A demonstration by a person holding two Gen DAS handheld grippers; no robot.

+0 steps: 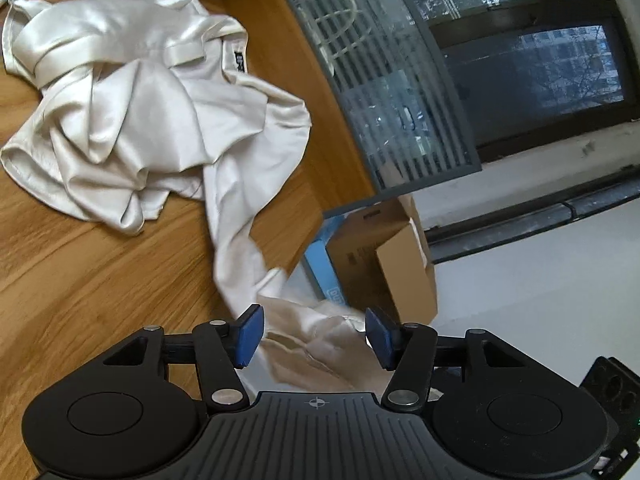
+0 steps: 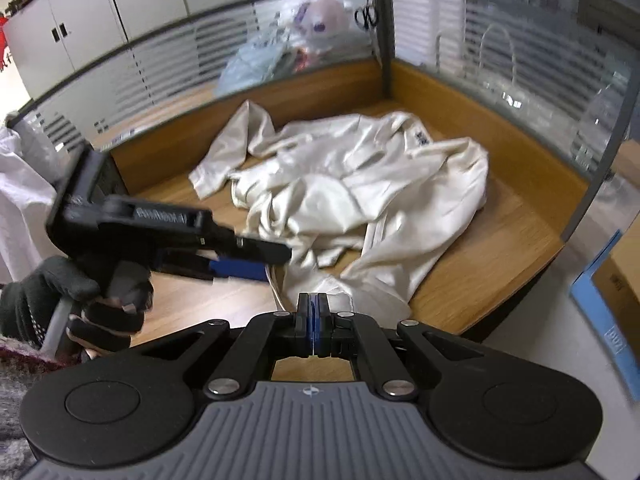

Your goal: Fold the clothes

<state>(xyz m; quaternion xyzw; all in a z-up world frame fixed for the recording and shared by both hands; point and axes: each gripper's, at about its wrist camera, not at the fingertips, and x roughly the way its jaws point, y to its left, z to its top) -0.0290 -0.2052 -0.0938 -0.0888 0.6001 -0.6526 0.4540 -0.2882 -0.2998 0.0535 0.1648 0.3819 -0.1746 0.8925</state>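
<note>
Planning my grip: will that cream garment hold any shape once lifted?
Probably not: the cream garment lies in soft crumpled folds and droops off the desk edge, so likely floppy. Its satin sheen suggests it may slip between pads.

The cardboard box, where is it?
In the left wrist view, the cardboard box sits on the floor to the right, past the wooden desk's edge, beside a blue panel.

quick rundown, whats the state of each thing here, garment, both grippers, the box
white garment: crumpled on the wooden desk, unfolded, one end trailing over the near edge
left gripper: open, fabric lying between its fingers
right gripper: shut, whether it pinches fabric is not clear
cardboard box: on the floor, top flap open
</note>
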